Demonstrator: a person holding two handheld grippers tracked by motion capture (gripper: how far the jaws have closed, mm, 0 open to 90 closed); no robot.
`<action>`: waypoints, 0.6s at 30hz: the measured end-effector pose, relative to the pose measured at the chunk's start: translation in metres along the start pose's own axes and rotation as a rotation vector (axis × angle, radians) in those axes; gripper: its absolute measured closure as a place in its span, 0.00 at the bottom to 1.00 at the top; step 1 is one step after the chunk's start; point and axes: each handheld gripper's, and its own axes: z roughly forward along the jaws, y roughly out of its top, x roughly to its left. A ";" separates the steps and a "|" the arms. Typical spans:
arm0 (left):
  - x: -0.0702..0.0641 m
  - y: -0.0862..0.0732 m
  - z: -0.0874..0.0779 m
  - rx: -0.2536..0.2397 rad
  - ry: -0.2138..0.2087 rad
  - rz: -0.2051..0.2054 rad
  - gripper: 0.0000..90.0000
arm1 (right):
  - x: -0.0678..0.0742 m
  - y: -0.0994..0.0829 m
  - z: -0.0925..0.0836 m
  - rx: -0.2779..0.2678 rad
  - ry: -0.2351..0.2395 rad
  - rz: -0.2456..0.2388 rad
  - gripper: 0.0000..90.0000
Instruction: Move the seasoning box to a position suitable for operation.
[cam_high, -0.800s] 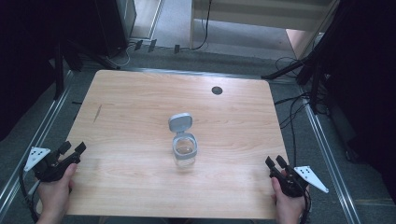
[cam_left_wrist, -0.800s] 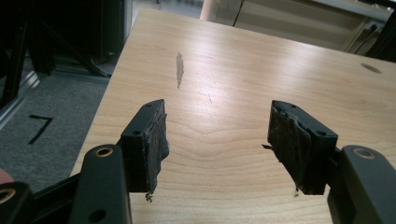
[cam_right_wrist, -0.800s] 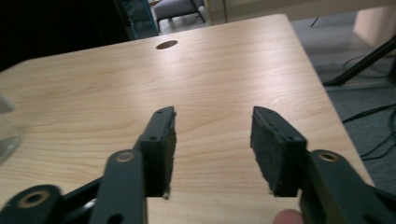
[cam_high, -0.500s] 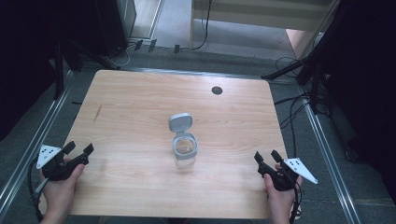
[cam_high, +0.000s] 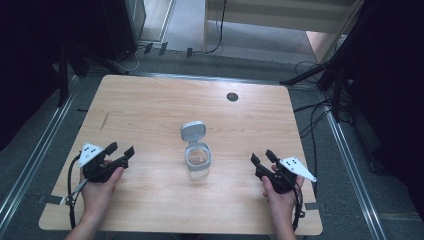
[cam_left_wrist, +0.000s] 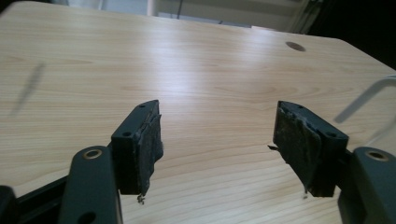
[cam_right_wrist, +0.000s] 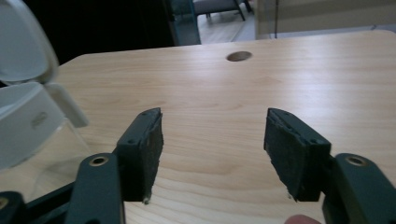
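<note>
A clear jar (cam_high: 198, 162) with a grey rim stands in the middle of the wooden table (cam_high: 150, 110), its grey flip lid (cam_high: 193, 131) hinged open and tilted back. My left gripper (cam_high: 120, 149) is open to the jar's left, a hand's length away, nothing between its pads (cam_left_wrist: 150, 140). The right gripper (cam_high: 263, 157) is open on the jar's right, also empty. In the right gripper view the jar (cam_right_wrist: 32, 126) and its lid (cam_right_wrist: 23, 42) sit at the left edge, beside the jaws (cam_right_wrist: 212, 140). The left gripper (cam_left_wrist: 219, 135) looks over bare wood.
A round cable hole (cam_high: 232, 96) lies in the table's far right part. Metal rails (cam_high: 40, 150) run along both sides of the table. Dark stands and cables (cam_high: 320, 110) crowd the floor at the right.
Both grippers have moved inward and forward toward the jar from the table's side edges. The jar has stayed put.
</note>
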 end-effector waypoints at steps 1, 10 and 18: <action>-0.006 0.001 0.003 0.003 -0.012 -0.005 0.39 | 0.004 0.001 0.002 0.001 0.009 -0.005 0.46; -0.048 0.009 0.023 0.013 -0.105 -0.015 0.56 | 0.047 0.004 0.038 0.040 0.116 -0.024 0.67; -0.075 0.006 0.031 0.031 -0.163 0.020 0.81 | 0.069 0.005 0.061 0.057 0.146 -0.037 0.86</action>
